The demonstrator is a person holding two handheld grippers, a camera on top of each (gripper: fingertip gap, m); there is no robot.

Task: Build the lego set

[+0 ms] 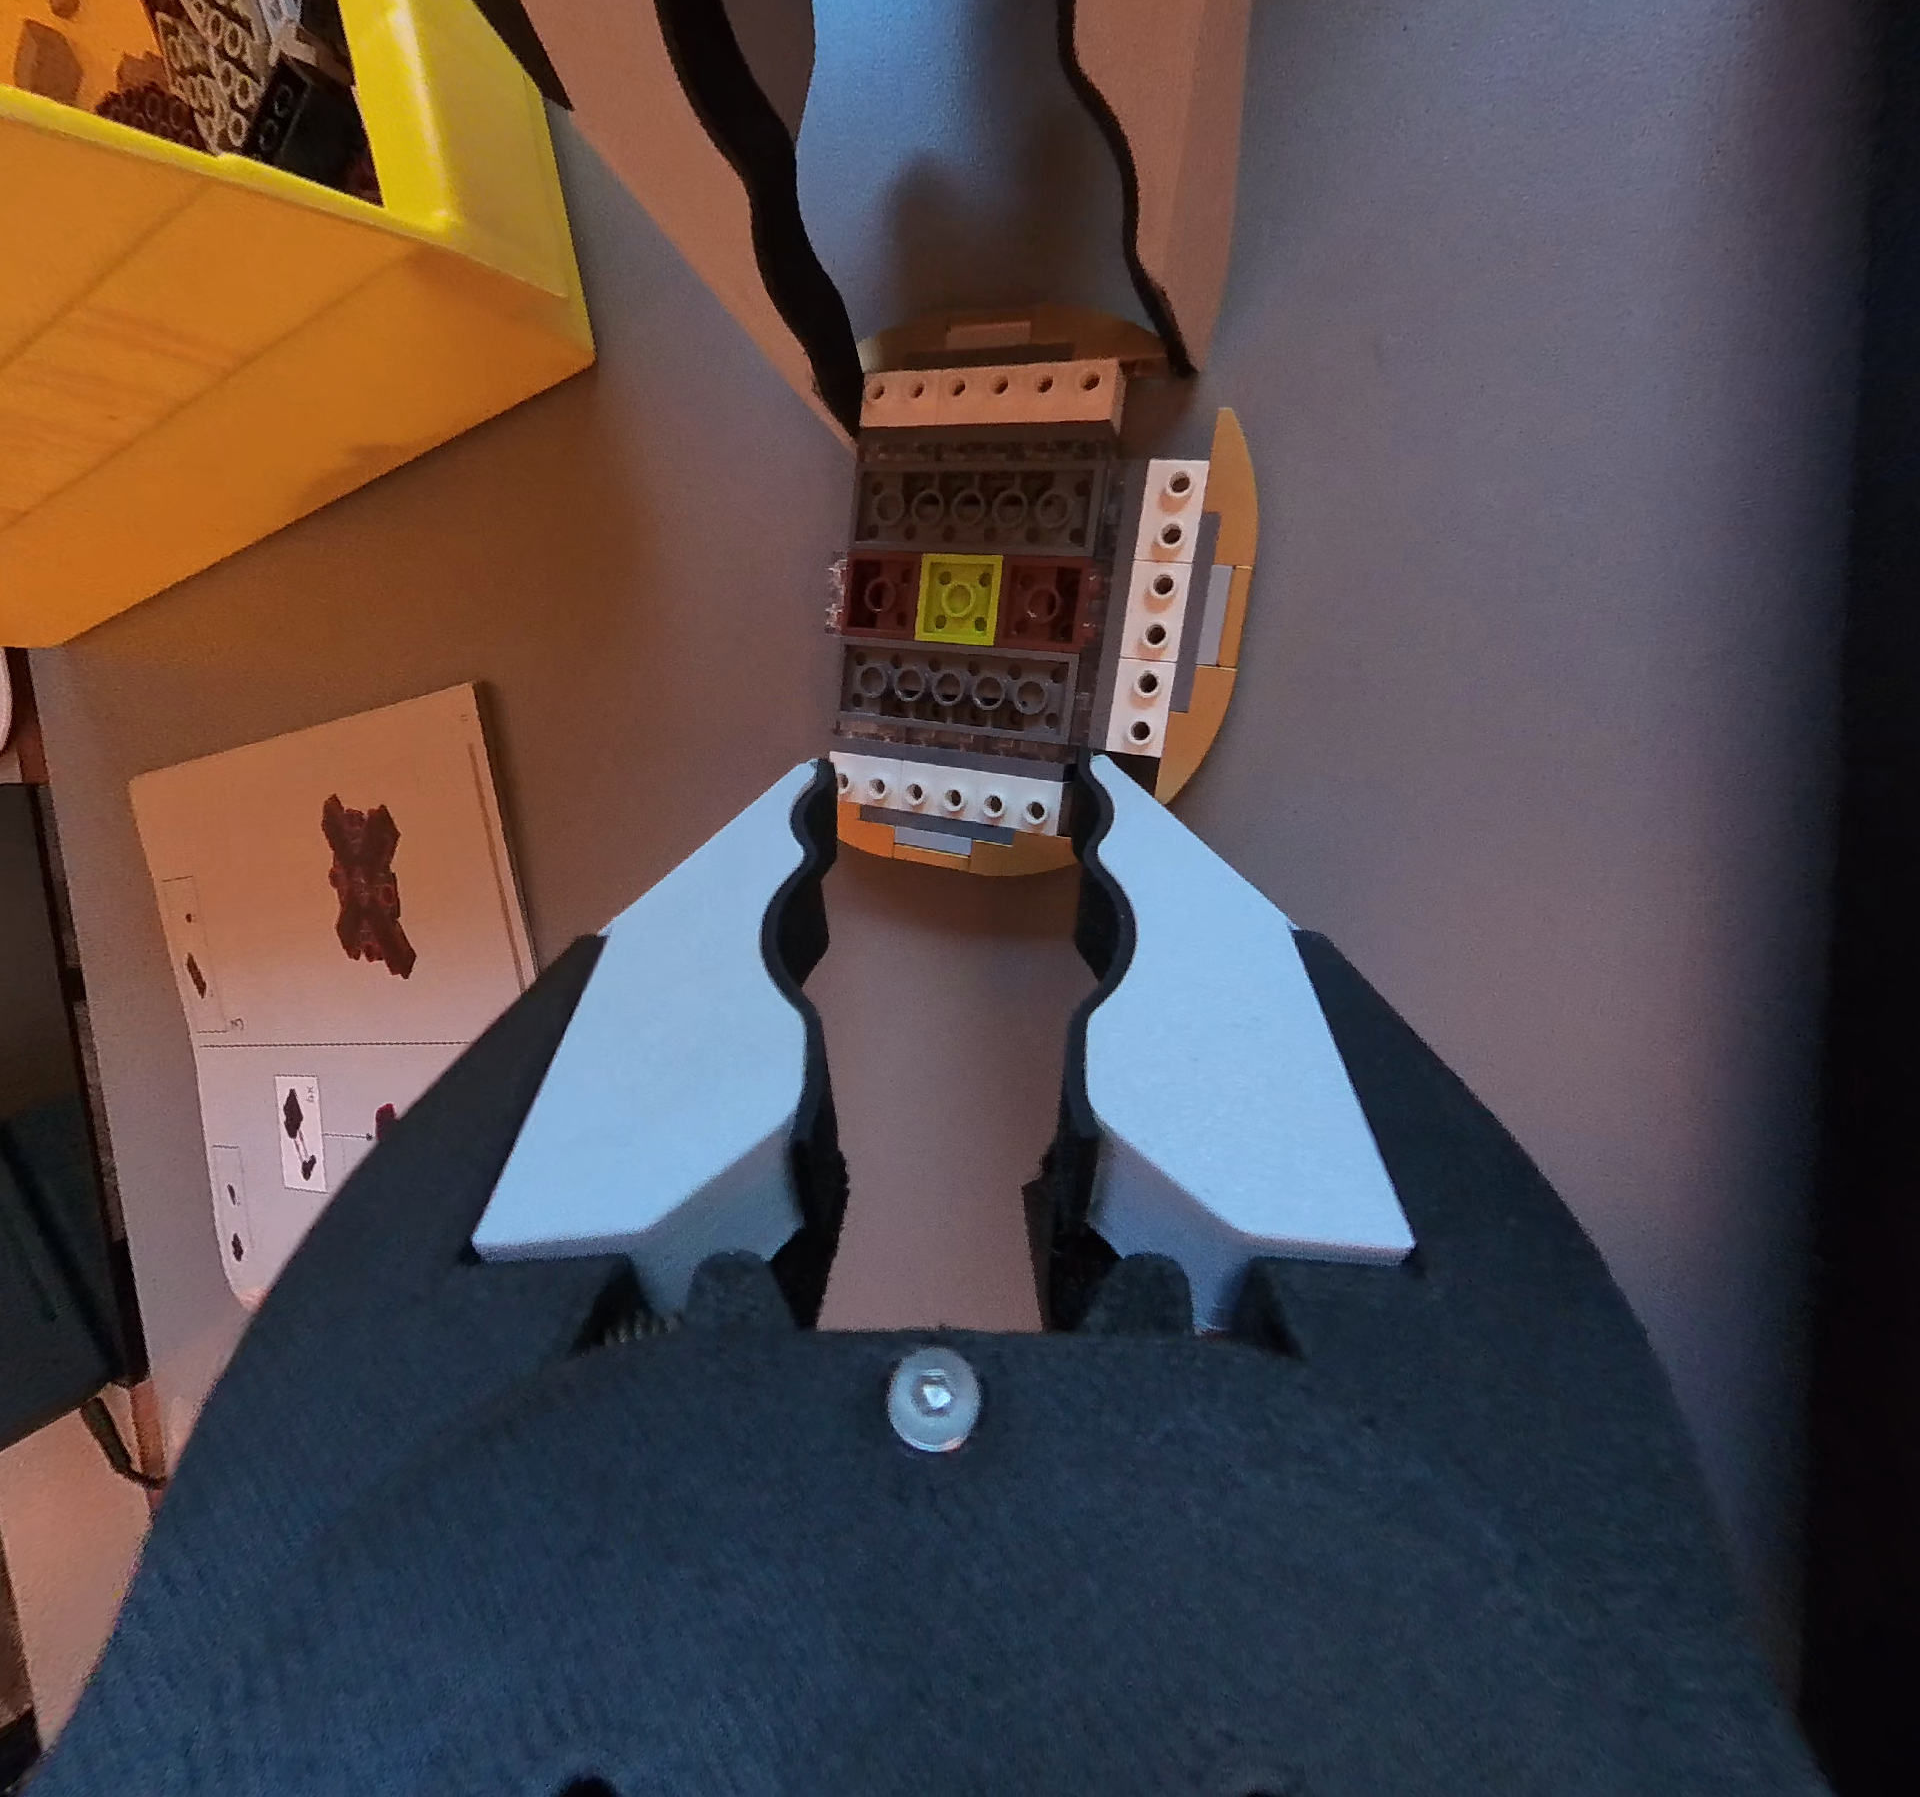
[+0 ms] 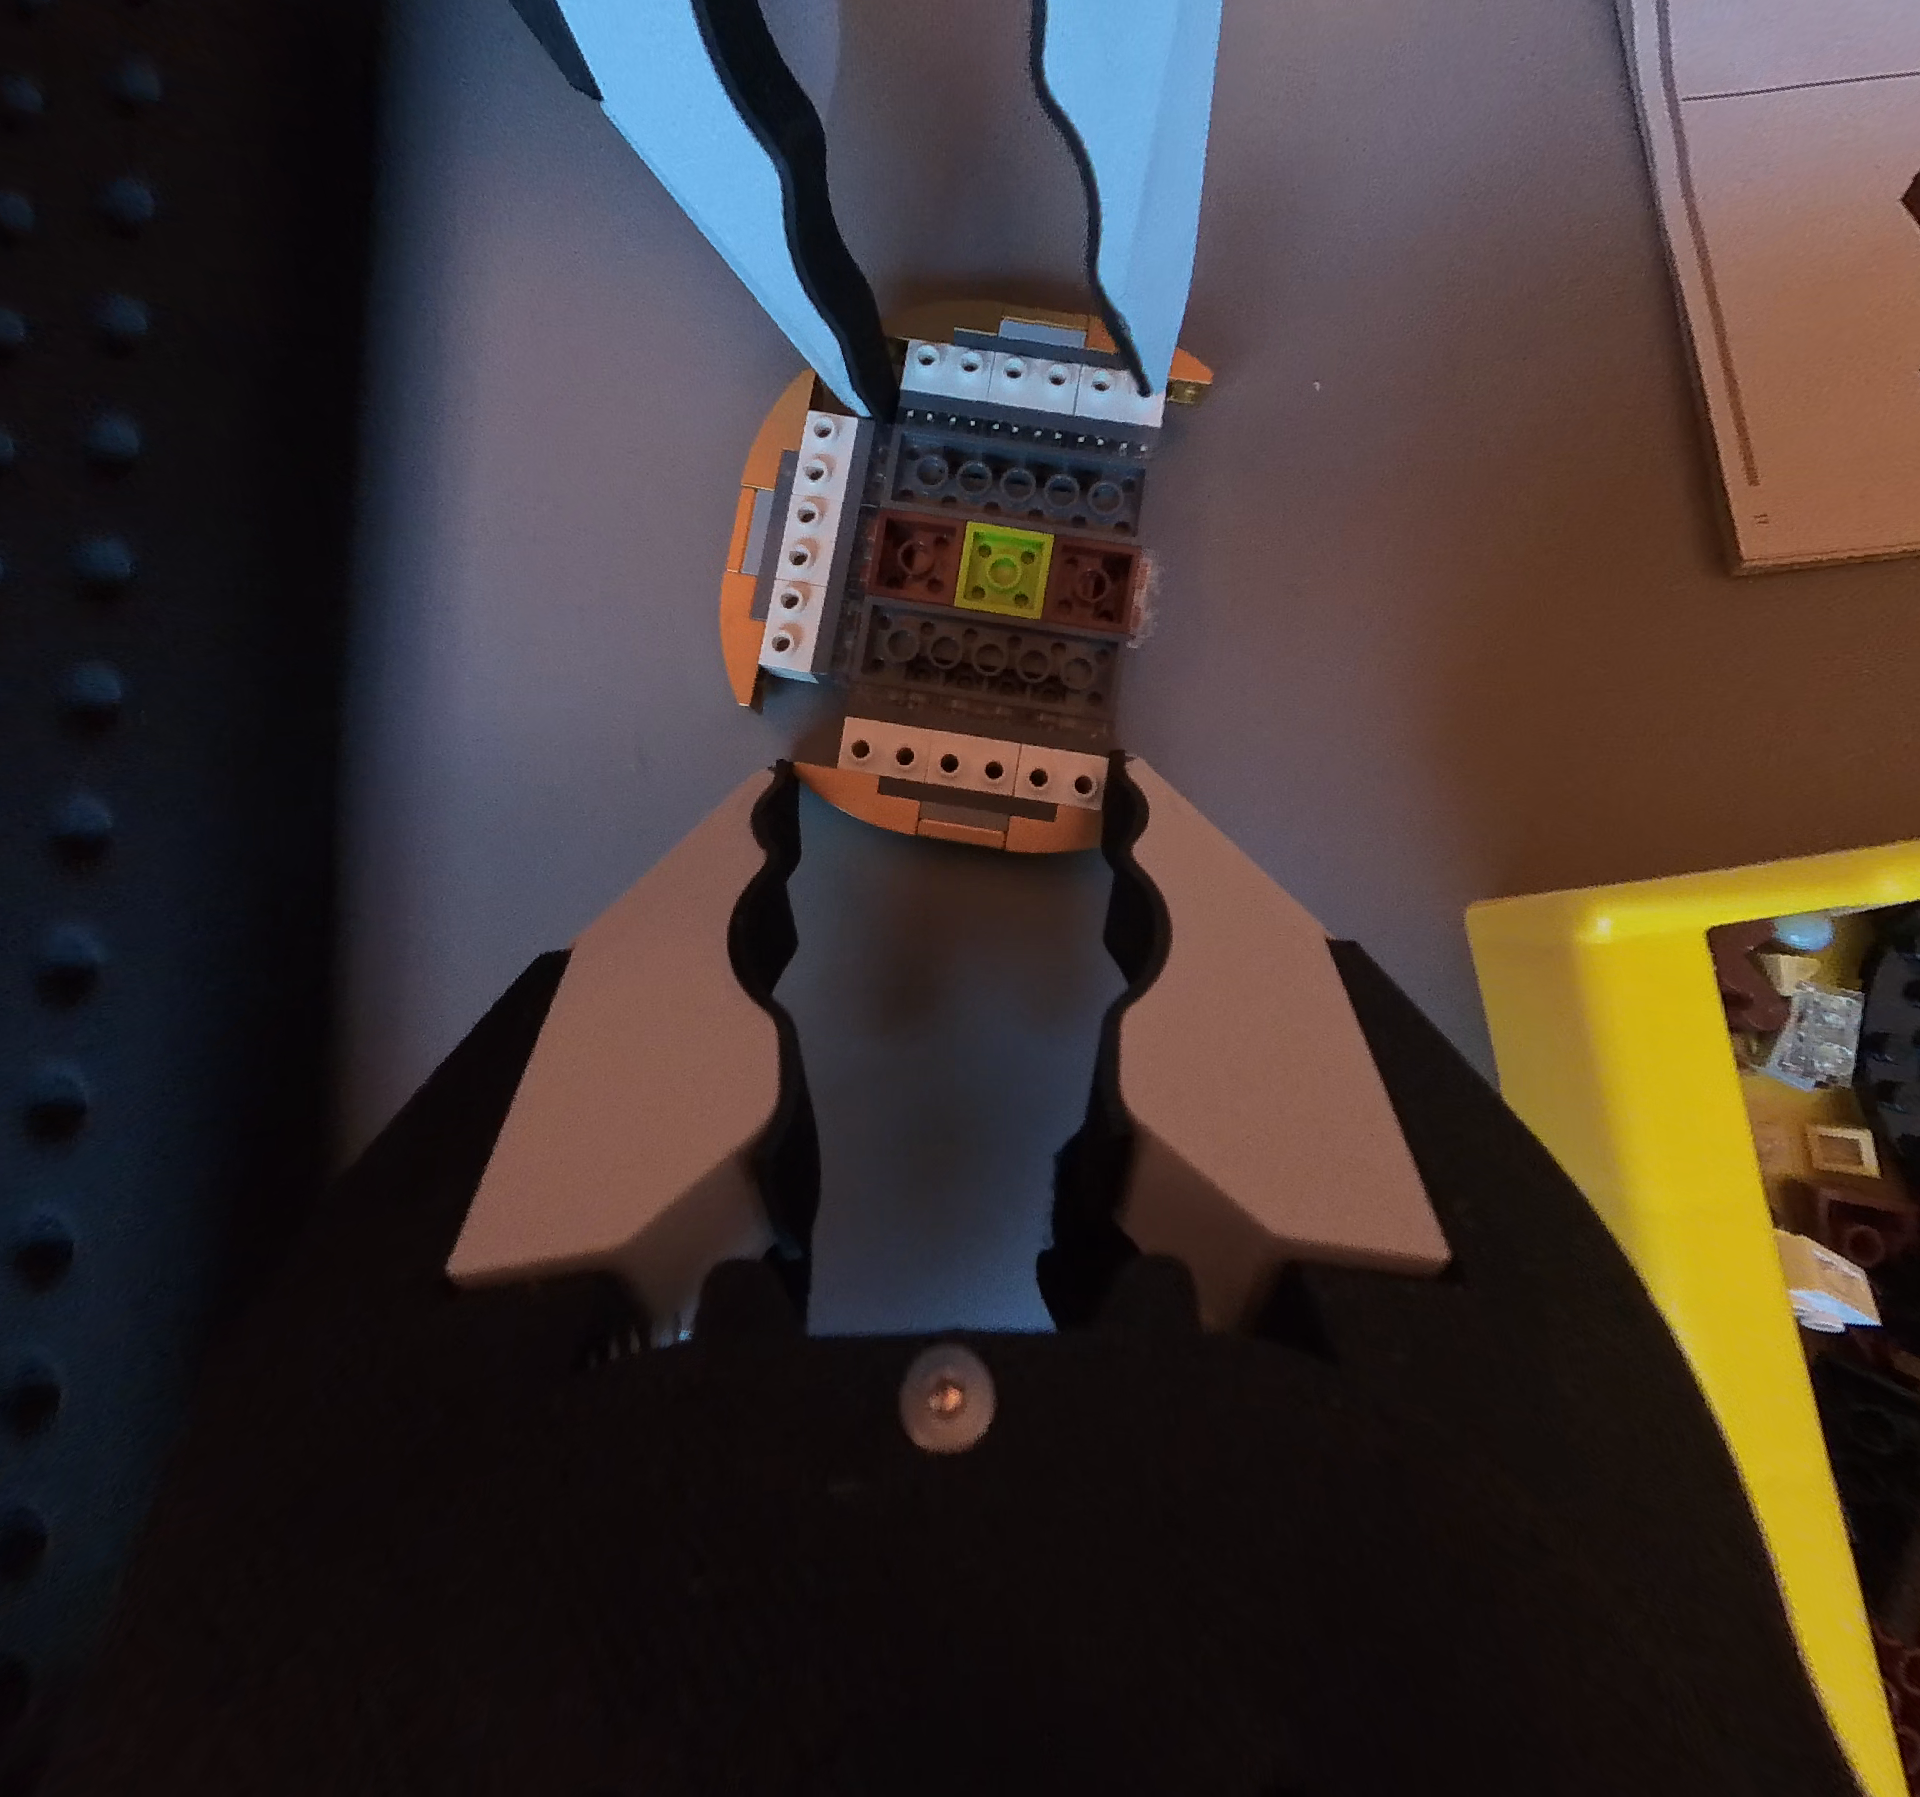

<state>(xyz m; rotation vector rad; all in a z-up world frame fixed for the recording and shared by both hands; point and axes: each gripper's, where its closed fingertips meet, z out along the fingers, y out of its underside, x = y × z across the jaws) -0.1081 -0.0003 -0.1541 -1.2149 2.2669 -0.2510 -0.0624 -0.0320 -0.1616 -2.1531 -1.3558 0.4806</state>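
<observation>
The lego build [image 1: 961, 594] is a round tan-rimmed piece with grey plates, two brown bricks, a lime square in the middle and white bricks with holes along three sides. It is held over the grey table. My left gripper [image 1: 956, 791] is shut on its near end, with one finger on each side of a white brick row. My right gripper [image 2: 951, 781] grips the opposite end the same way. Each gripper shows at the top of the other's view: the right gripper [image 1: 1003, 376] and the left gripper [image 2: 1013, 397]. The build also shows in the right wrist view [image 2: 1003, 568].
A yellow bin [image 1: 260, 324] of loose pieces stands beside the build and also shows in the right wrist view [image 2: 1621, 1124]. An open instruction booklet [image 1: 343, 916] lies on the table, also seen in the right wrist view [image 2: 1787, 241]. A dark studded surface [image 2: 73, 604] lies on the build's far side from the bin. Spacing between my two grippers at the tips: around 7 cm.
</observation>
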